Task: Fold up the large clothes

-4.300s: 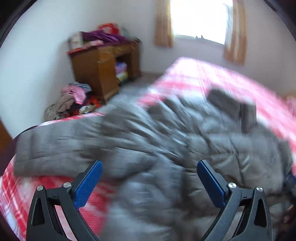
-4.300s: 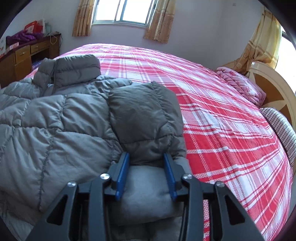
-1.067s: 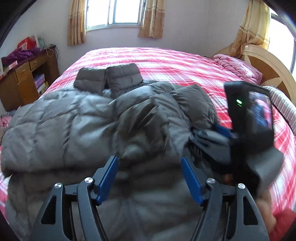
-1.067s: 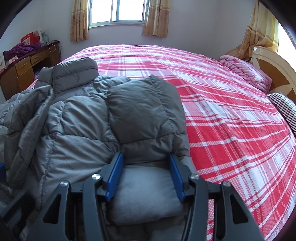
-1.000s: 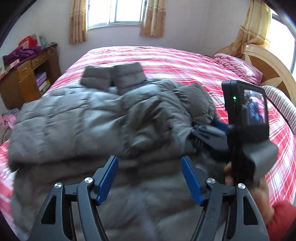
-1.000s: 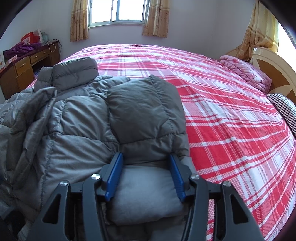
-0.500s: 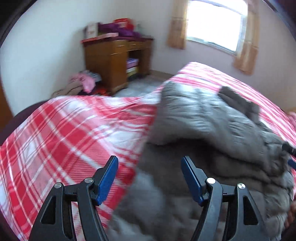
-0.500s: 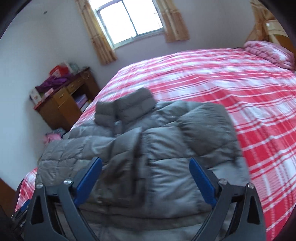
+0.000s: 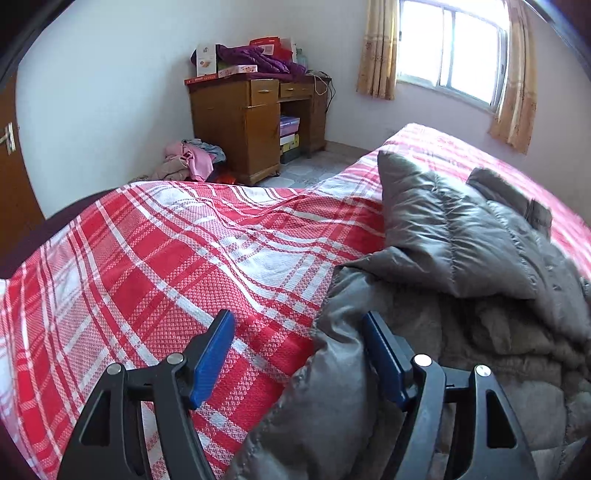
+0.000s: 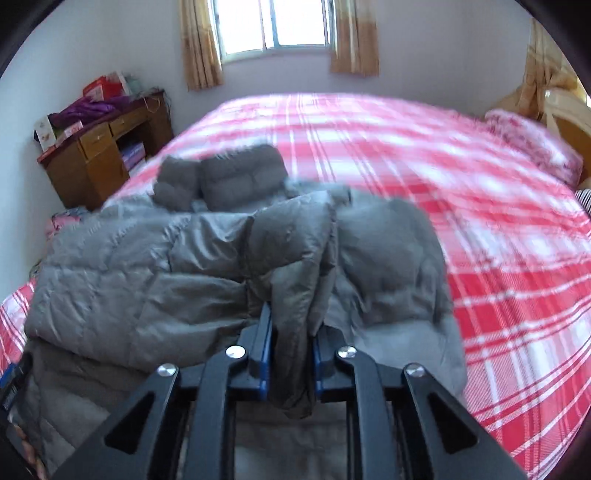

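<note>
Looking at risks: gray puffer jacket (image 10: 155, 280) half folded, plenty left to slip.
Jacket spot: lying on the red plaid bed (image 9: 155, 266) toward its near left corner, collar (image 10: 240, 177) pointing at the far edge under the window (image 10: 280, 22).
Right gripper (image 10: 291, 354): jaws just been closing, now clamped tight on a bunched flap of the jacket, fabric squeezed between the blue pads and hanging out below.
Right grip worry: slick shiny shell, thick padding, only a narrow pinch of it caught, so probably slides out on a hard tug.
Left gripper (image 9: 299, 358): spread wide, jacket hem running between the fingers and lying against the right-hand pad (image 9: 384, 365), other pad over bare bedspread, nothing pinched yet.
Left grip worry: closing here likely catches bedspread along with the hem, or just a thin lip of it.
Fold worry: one side clamped and the other loose, so pulling now would probably skew the jacket and drag it toward the near edge of the bed.
Puff worry: trapped air likely springs any fold back open, so pressing flat looks necessary.
Sleeve (image 9: 443, 229): folded over the body already, could flop back out if the whole thing gets yanked.
View note: right wrist picture blurry, exact edge being held hard to tell.
</note>
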Motion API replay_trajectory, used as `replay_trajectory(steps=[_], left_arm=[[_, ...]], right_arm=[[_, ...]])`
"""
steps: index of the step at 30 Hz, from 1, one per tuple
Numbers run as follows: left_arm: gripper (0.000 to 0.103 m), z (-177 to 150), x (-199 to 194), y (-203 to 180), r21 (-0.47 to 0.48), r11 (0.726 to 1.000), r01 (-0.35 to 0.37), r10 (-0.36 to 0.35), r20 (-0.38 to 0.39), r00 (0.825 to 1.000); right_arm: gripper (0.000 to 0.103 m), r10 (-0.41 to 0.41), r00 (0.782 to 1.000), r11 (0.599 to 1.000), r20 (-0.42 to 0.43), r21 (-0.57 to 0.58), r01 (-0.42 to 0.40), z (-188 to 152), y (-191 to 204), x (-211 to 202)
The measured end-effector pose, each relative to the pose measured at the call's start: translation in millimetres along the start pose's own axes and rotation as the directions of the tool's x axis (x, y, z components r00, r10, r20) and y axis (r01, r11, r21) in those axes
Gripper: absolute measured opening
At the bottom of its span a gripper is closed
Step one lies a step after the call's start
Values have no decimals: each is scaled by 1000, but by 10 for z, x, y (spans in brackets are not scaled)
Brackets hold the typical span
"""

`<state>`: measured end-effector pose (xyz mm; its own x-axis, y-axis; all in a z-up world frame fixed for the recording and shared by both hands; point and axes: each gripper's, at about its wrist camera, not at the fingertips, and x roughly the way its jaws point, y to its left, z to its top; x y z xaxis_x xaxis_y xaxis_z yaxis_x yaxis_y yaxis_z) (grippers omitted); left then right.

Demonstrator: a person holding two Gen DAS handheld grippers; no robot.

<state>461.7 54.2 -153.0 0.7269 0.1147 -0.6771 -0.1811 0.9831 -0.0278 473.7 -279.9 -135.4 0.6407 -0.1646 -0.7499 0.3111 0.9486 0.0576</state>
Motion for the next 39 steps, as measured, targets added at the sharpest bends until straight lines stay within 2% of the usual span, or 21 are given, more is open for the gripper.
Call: replay_trajectory(steps=[2, 4, 7, 10, 12, 14, 16, 17, 18, 20, 21, 23, 24, 25, 26, 27, 29, 31, 34, 36, 39], left_arm=[[72, 11, -33, -39, 15, 1000, 1, -1, -14, 1000], [72, 70, -130, -16, 2, 999, 49, -49, -25, 999], [72, 313, -463, -115, 14, 994, 109, -109, 87, 990], [72, 715, -590, -432, 57, 987, 151, -158, 148, 976], [72, 969, -439, -686, 70, 981, 183, -189, 109, 976], [72, 1099, -169, -902, 71, 984, 161, -165, 62, 984], [72, 1087, 110, -1009, 81, 991, 103, -107, 38, 994], [72, 1040, 244, -1027, 99, 992, 73, -75, 17, 997], [72, 981, 321, -1037, 115, 992, 45, -46, 4, 999], [72, 821, 470, -929, 130, 991, -42, 39, 20, 999], [72, 771, 503, -894, 125, 990, -72, 69, 27, 997], [73, 650, 672, -727, 97, 988, -117, 119, -12, 993], [73, 634, 727, -640, 70, 991, -111, 114, -45, 992], [73, 627, 783, -539, 22, 996, -91, 92, -80, 992], [75, 624, 815, -455, -19, 997, -77, 75, -98, 992], [76, 615, 836, -400, -44, 996, -75, 70, -108, 992], [76, 607, 852, -359, -67, 995, -71, 64, -111, 992], [77, 592, 869, -327, -87, 993, -83, 73, -115, 991], [81, 567, 863, -387, -76, 991, -111, 102, -118, 988], [83, 556, 852, -442, -48, 988, -144, 137, -116, 984], [84, 596, 803, -528, 6, 982, -189, 189, -100, 977]], right_arm=[[23, 5, 1000, 1000, -7, -21, -5, -130, -42, 148], [24, 3, 1000, 998, 16, -57, -2, -240, -22, 221], [26, -12, 1000, 998, 17, -63, 14, -222, -10, 223], [28, -20, 1000, 997, 21, -70, 22, -239, -1, 219], [29, -33, 999, 996, 23, -81, 35, -235, 30, 213], [32, -46, 999, 994, 28, -96, 48, -233, 70, 208], [40, -39, 999, 995, 24, -94, 41, -228, 69, 155], [54, -24, 999, 996, 22, -85, 26, -222, 50, 98], [74, -12, 1000, 997, 29, -73, 14, -214, 29, 43], [94, 10, 993, 999, 117, -40, -6, -197, -85, -206], [97, -4, 985, 1000, 173, -22, 8, -174, -139, -325], [97, -63, 958, 998, 279, 38, 55, -76, -250, -561], [88, -60, 953, 997, 298, 56, 45, -8, -264, -608], [80, -25, 957, 998, 289, 55, 9, 90, -243, -606], [61, 6, 967, 999, 255, 37, -16, 198, -180, -552], [50, 23, 977, 999, 211, 18, -27, 307, -85, -454], [46, 80, 985, 996, 153, 32, -86, 444, 43, -202], [46, 92, 991, 995, 101, 40, -96, 471, 151, 72], [48, 14, 1000, 1000, -24, -27, -15, 250, 303, 605], [49, 49, 999, 999, 1, -11, -49, 123, 235, 677], [50, 47, 999, 999, -1, -11, -47, 119, 219, 674]])
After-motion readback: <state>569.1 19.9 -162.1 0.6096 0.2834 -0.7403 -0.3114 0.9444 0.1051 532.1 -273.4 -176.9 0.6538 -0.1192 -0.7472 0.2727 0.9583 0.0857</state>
